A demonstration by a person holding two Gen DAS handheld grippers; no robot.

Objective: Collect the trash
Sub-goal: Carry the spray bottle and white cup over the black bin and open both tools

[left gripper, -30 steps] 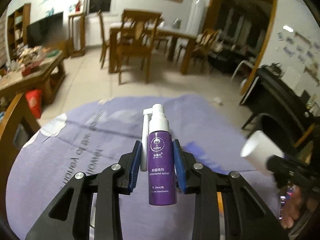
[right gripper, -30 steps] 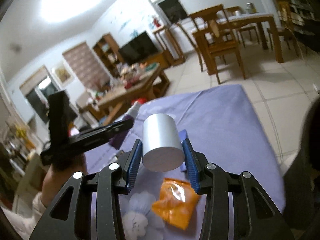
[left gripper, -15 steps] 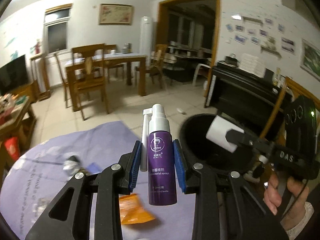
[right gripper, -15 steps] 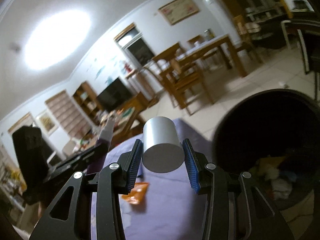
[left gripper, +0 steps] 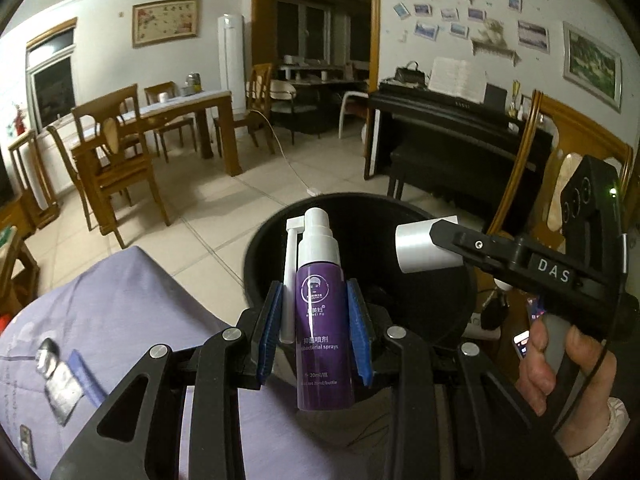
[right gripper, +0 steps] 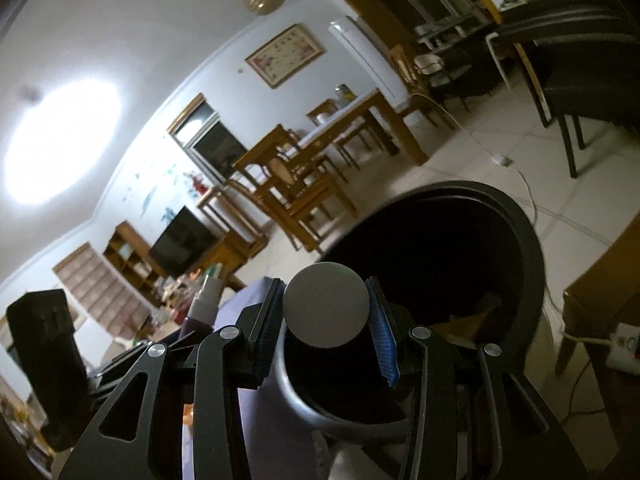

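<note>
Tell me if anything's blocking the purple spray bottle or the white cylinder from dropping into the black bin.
Nothing visible blocks either. The spray bottle in the left tongs and the white cylinder in the right tongs are both at the open bin.

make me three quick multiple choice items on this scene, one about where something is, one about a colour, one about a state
1. Where is the white cylinder held?
A. over the black bin
B. on the dining table
C. on the piano

2. What colour is the body of the spray bottle?
A. orange
B. green
C. purple

3. What state is the left claw in?
A. open and empty
B. shut on the spray bottle
C. resting on the floor

Key:
1 A, the right claw holds it above the open mouth of the black bin.
2 C, its labelled body is purple under a white pump.
3 B, both blue pads press the bottle's sides.
</note>
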